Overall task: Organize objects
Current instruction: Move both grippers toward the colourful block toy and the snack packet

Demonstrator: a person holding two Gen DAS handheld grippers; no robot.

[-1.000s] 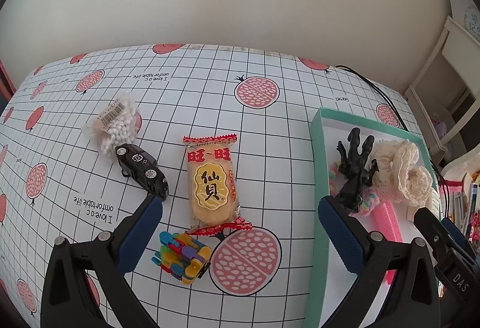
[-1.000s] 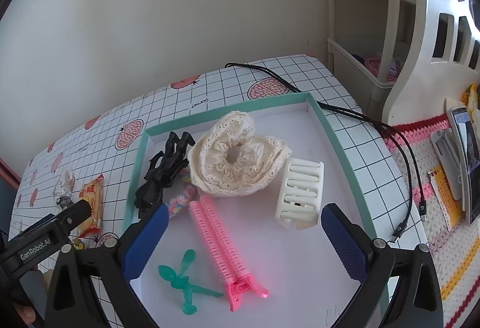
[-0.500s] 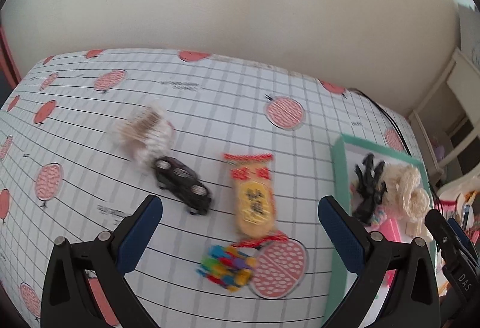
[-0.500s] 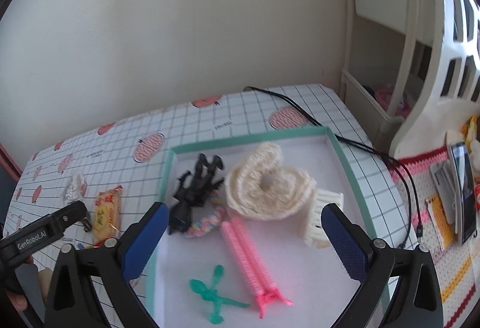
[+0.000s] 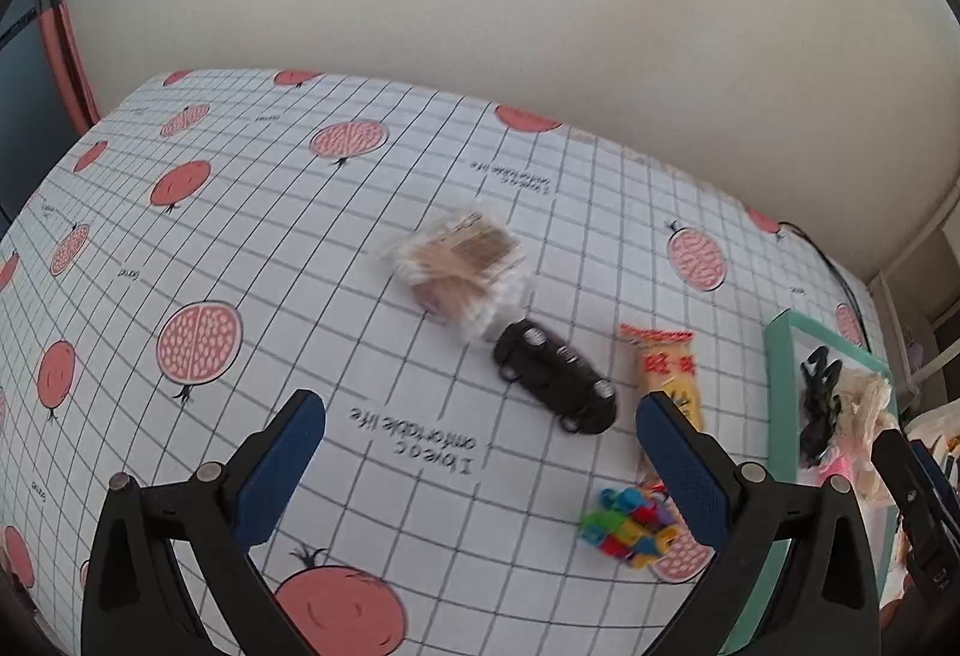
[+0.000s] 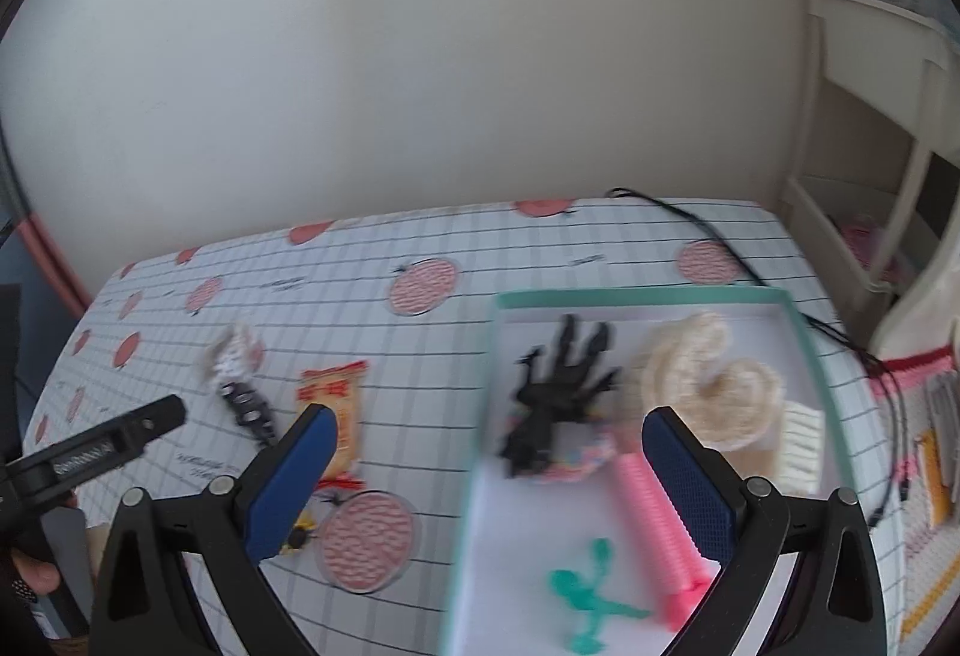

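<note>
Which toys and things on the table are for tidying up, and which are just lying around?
For tidying:
toy car
snack packet
colourful block toy
clear bag
teal tray with black hair claw, cream scrunchie, pink clip, green clip

Just lying around:
black cable
white shelf

White tablecloth (image 5: pixel 360 356) with black grid and pink-red pomegranate prints, black toy car (image 5: pixel 555 385), yellow snack packet (image 5: pixel 666 374) with red ends, multicoloured block toy (image 5: pixel 627 527), teal-rimmed white tray (image 6: pixel 480 452), black claw clip (image 6: pixel 552 392), cream lace scrunchie (image 6: pixel 714 386), pink comb clip (image 6: pixel 660 524), teal-green clip (image 6: pixel 585 605), blue gripper pads (image 5: pixel 279 467)
</note>
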